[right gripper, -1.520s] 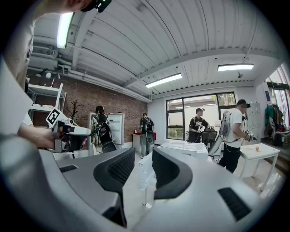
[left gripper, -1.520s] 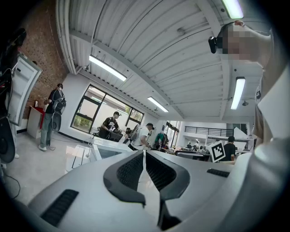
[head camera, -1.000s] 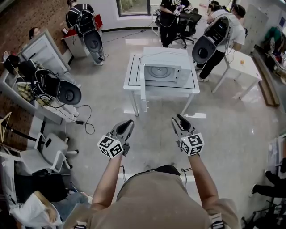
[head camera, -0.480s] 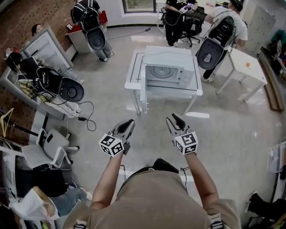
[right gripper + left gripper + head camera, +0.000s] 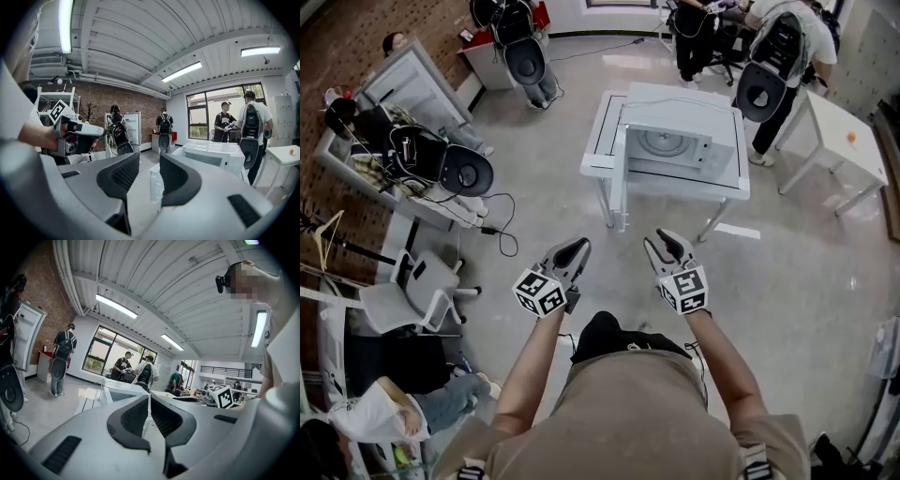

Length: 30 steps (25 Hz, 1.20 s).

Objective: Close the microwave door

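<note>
Microwave door (image 5: 620, 178) is noted swung open on the microwave (image 5: 680, 141) atop the white table (image 5: 602, 141), well apart from both tongs; left tongs (image 5: 578, 246) are pressed together, right tongs (image 5: 662, 238) slightly spread and empty, so closing is judged not yet begun.

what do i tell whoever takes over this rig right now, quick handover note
left tool: shut, empty.
right tool: jaws slightly apart, empty.
both are held out in front, well short of the table.
the microwave sits on the white table ahead; its door stands open, swung out at the left.
done: nothing on the door yet.
to do: walk up and push the door shut.
</note>
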Each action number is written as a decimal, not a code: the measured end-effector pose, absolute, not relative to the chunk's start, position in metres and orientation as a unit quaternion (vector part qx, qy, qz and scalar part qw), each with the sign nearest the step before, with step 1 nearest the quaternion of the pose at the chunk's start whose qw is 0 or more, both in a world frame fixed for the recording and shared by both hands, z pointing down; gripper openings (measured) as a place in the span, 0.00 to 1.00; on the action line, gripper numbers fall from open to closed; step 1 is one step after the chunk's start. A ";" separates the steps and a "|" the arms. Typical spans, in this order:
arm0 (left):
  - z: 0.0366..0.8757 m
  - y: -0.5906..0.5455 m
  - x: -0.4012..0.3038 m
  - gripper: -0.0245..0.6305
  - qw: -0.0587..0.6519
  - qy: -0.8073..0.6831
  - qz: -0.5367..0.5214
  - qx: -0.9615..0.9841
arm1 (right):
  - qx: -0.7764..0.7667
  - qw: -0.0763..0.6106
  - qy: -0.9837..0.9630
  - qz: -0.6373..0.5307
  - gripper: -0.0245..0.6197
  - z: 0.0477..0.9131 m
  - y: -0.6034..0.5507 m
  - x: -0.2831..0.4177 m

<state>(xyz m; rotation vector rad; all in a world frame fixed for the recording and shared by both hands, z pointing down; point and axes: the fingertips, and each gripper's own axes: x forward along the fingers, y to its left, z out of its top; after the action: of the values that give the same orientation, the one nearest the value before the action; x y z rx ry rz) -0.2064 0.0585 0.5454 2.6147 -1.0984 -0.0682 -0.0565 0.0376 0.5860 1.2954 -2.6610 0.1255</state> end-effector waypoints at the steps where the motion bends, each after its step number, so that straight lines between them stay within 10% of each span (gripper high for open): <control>1: 0.548 0.053 -0.207 0.05 0.155 -0.382 -0.023 0.911 | 0.433 0.091 -0.896 0.045 0.23 0.590 0.033 -0.061; 30: 0.616 -0.118 -0.267 0.05 0.178 -0.210 0.049 0.960 | 0.545 0.216 -0.803 0.107 0.31 0.761 -0.104 -0.169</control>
<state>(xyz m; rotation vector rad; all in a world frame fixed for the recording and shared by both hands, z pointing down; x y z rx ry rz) -0.2671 -0.1184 0.6163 2.7155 -0.5953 0.1376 -0.1687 -0.1042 0.7615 1.5095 -2.2268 0.2978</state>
